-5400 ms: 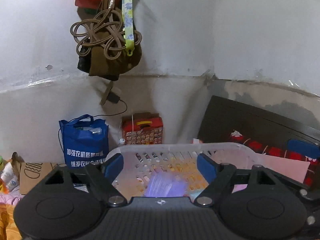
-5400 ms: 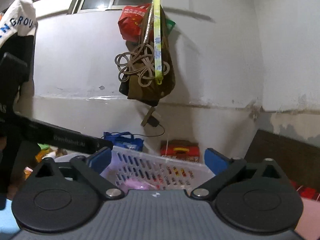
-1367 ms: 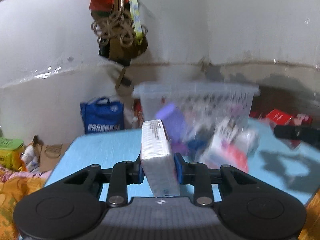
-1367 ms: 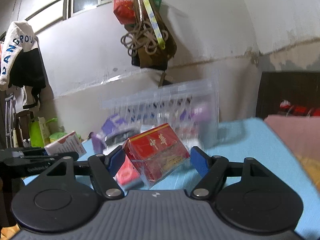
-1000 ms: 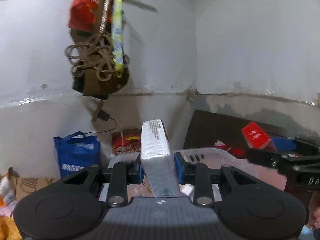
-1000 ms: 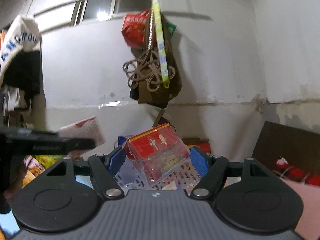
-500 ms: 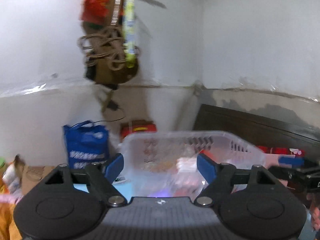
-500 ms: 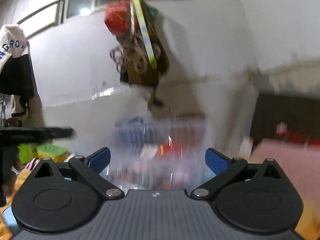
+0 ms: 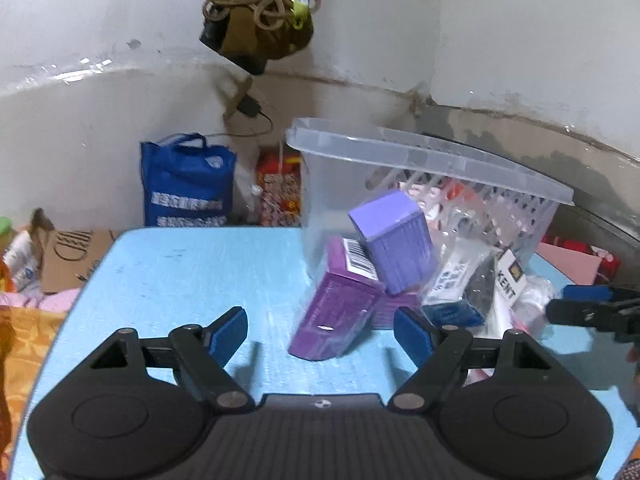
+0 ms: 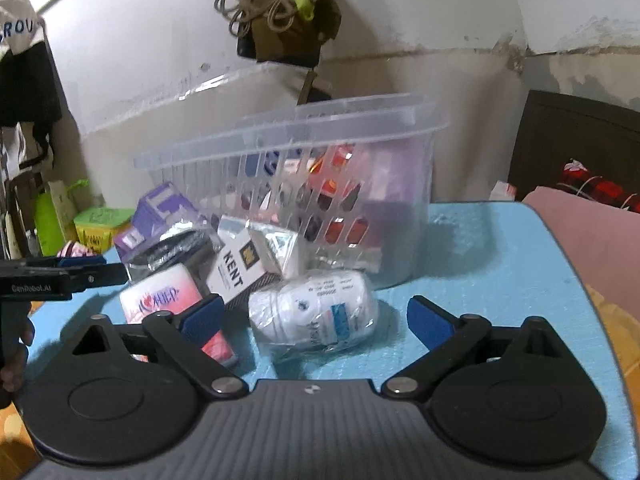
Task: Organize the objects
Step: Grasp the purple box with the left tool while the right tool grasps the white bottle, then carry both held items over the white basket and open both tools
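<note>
A clear plastic basket (image 10: 360, 168) is seen at the far side of the blue table (image 9: 180, 272), with several packets visible through its slotted wall, so part of the sorting can be judged done. Much is left: just in front of the basket a heap of items lies loose on the table, among them purple boxes (image 9: 340, 308), a KENT carton (image 10: 236, 268), a pink packet (image 10: 168, 300) and a wrapped white bottle (image 10: 316, 312). The purple boxes are found just ahead of the left tongs (image 9: 320, 330), which are held apart and empty. The bottle lies between the fingers of the right tongs (image 10: 312, 314), whose jaws are closing yet not touching it.
</note>
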